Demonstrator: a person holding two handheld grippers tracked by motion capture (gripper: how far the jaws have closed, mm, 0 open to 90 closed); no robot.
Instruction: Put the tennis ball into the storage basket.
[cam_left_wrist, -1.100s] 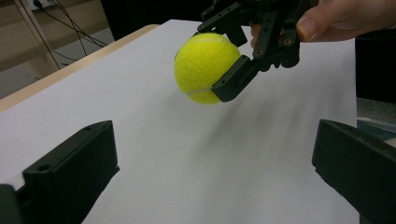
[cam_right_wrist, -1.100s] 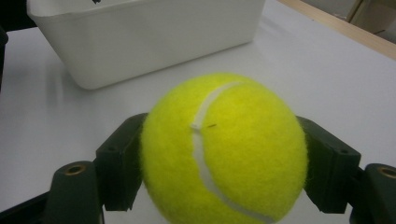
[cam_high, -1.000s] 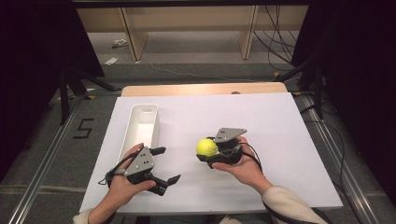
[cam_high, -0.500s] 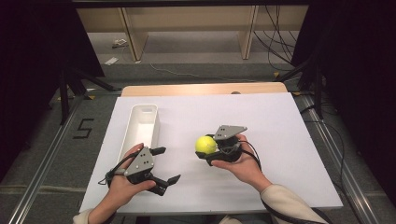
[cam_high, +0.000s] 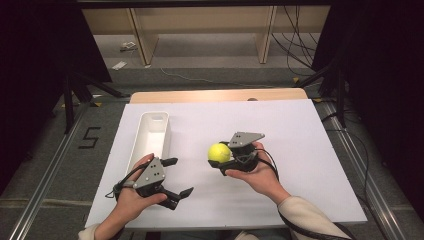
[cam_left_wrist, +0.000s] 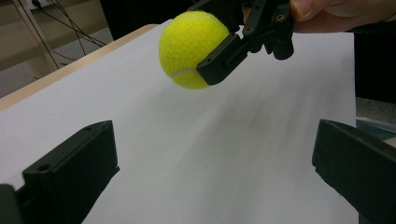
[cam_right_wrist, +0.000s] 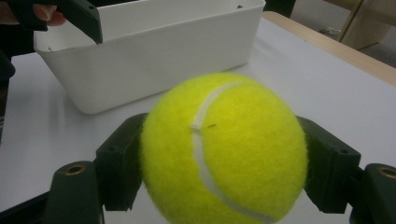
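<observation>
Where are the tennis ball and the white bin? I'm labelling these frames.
tennis ball (cam_right_wrist: 224, 149), right gripper view, on its yellow felt beside the seam.
white bin (cam_high: 161, 118), high view, on its far rim.

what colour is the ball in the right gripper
The tennis ball is yellow-green with a white curved seam, clearest in the right gripper view.

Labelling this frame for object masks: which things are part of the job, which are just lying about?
In the job:
- tennis ball, clamped in the right hand-held gripper
- white bin, beside the ball
- left hand-held gripper, jaws apart, holding nothing

Lying about:
- white sheet covering the table
- wooden shelving behind the table
- cables on the floor
</observation>
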